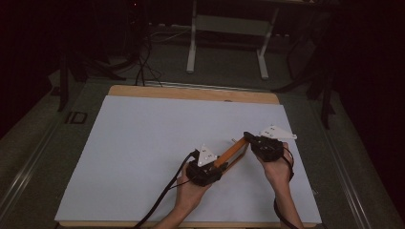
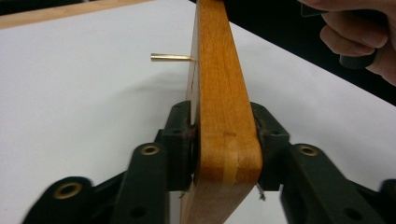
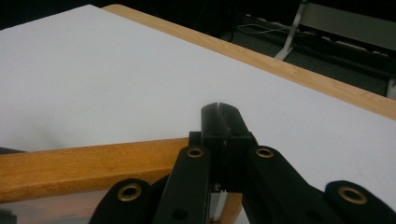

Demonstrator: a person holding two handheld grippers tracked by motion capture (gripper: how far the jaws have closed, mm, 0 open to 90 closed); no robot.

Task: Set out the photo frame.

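A wooden frame (image 1: 232,150) of orange-brown wood hangs between the two grippers, just over the white sheet. My left gripper (image 1: 219,165) grips its near end. In the left gripper view the black pads (image 2: 183,135) press on both faces of the frame's rounded corner (image 2: 219,93). A thin brass pin (image 2: 170,57) sticks out of the frame's side farther along. My right gripper (image 1: 248,138) is at the frame's far end. In the right gripper view its jaws (image 3: 219,116) stand together, with the frame's bar (image 3: 84,163) passing just beneath them. Whether something thin is pinched I cannot tell.
A white sheet (image 1: 157,138) covers most of the wooden table (image 1: 191,92). Black cables (image 1: 160,198) trail from the grippers over the near edge. Beyond the table stand a white metal stand (image 1: 191,52) and floor cables (image 1: 142,64). The other hand (image 2: 359,32) shows past the frame.
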